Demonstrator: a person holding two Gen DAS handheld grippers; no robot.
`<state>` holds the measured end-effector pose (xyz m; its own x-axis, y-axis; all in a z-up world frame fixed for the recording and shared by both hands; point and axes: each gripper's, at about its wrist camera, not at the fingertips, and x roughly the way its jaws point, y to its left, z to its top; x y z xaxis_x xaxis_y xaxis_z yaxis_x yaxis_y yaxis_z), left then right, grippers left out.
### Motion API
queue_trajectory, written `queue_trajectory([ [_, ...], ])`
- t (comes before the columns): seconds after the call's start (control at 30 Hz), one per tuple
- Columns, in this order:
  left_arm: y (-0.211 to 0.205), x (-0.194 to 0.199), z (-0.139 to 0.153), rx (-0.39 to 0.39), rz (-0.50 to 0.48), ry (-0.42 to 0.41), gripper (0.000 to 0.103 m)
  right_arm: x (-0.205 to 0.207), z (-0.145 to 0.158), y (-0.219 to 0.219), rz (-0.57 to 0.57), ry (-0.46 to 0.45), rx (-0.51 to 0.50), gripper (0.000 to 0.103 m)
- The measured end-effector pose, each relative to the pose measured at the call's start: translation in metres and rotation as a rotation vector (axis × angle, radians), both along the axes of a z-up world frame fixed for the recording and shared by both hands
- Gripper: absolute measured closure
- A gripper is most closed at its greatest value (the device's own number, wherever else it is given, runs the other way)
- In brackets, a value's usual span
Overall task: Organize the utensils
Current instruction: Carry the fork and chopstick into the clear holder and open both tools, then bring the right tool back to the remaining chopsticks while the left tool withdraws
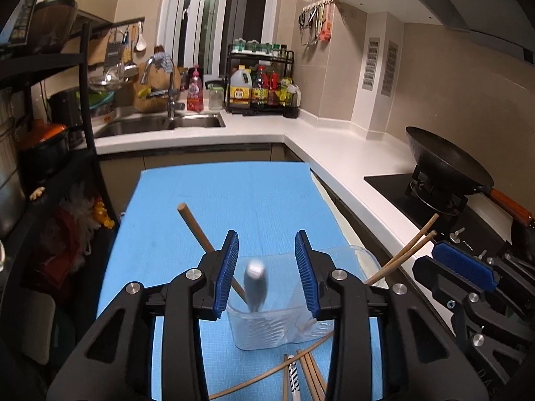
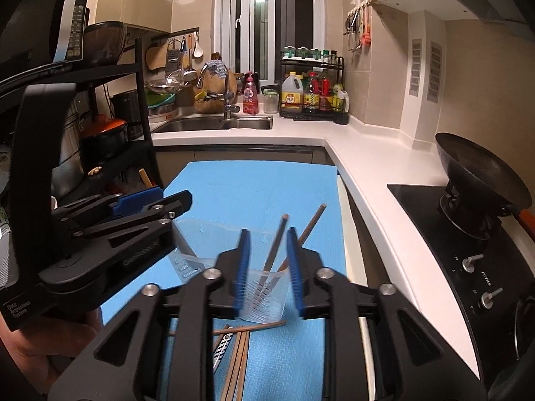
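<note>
A clear plastic utensil holder [image 1: 267, 330] stands on the blue mat [image 1: 234, 193]. My left gripper [image 1: 267, 274] hangs open over its near compartment. A blurred grey utensil handle [image 1: 255, 282] sits loose between the pads, touching neither. Beside it a wooden stick [image 1: 197, 230] leans out to the left. My right gripper [image 2: 268, 267] is open above the holder [image 2: 267, 307], where two chopsticks [image 2: 277, 247] stand free of its pads. Loose chopsticks [image 2: 239, 351] and a patterned utensil [image 2: 222, 344] lie on the mat in front of the holder.
The white counter [image 2: 367, 173] runs along the mat's right side, with a black wok [image 2: 481, 170] on the hob. A sink [image 1: 160, 123] and a bottle rack [image 1: 260, 83] are at the back. A dark shelf unit [image 1: 50, 133] stands on the left. A hand [image 2: 40, 344] holds the left gripper [image 2: 157, 202].
</note>
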<state>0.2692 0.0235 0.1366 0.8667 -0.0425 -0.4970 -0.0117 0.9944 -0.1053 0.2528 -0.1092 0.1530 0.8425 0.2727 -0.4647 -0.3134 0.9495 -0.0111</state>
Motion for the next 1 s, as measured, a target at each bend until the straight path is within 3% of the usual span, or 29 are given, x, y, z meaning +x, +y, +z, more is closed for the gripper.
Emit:
queue_trajectory([
  [0.23, 0.017, -0.052, 0.022, -0.007, -0.004, -0.074, 0.068, -0.043, 0.017, -0.016, -0.004, -0.053, 0.017, 0.076],
  [0.47, 0.049, -0.116, -0.001, -0.007, 0.007, -0.074, 0.078, -0.1, -0.003, -0.035, -0.004, -0.06, 0.033, 0.075],
  [0.53, 0.055, -0.131, -0.015, -0.001, -0.007, -0.07, 0.079, -0.115, -0.018, -0.039, -0.003, -0.046, 0.035, 0.076],
  [0.67, 0.067, -0.137, -0.05, -0.013, -0.029, -0.023, 0.079, -0.136, -0.064, -0.042, 0.006, 0.034, 0.049, 0.093],
  [0.73, 0.073, -0.132, -0.069, -0.051, -0.067, 0.028, 0.079, -0.14, -0.092, -0.042, 0.006, 0.089, 0.045, 0.093],
  [0.9, 0.076, -0.111, -0.114, -0.043, -0.119, 0.158, 0.078, -0.131, -0.156, -0.04, -0.003, 0.258, 0.053, 0.091],
  [0.97, 0.077, -0.104, -0.126, -0.031, -0.123, 0.196, 0.069, -0.126, -0.175, -0.036, 0.005, 0.317, 0.029, 0.09],
  [1.0, 0.077, -0.099, -0.131, -0.026, -0.123, 0.213, 0.058, -0.123, -0.181, -0.034, 0.009, 0.341, 0.019, 0.089],
])
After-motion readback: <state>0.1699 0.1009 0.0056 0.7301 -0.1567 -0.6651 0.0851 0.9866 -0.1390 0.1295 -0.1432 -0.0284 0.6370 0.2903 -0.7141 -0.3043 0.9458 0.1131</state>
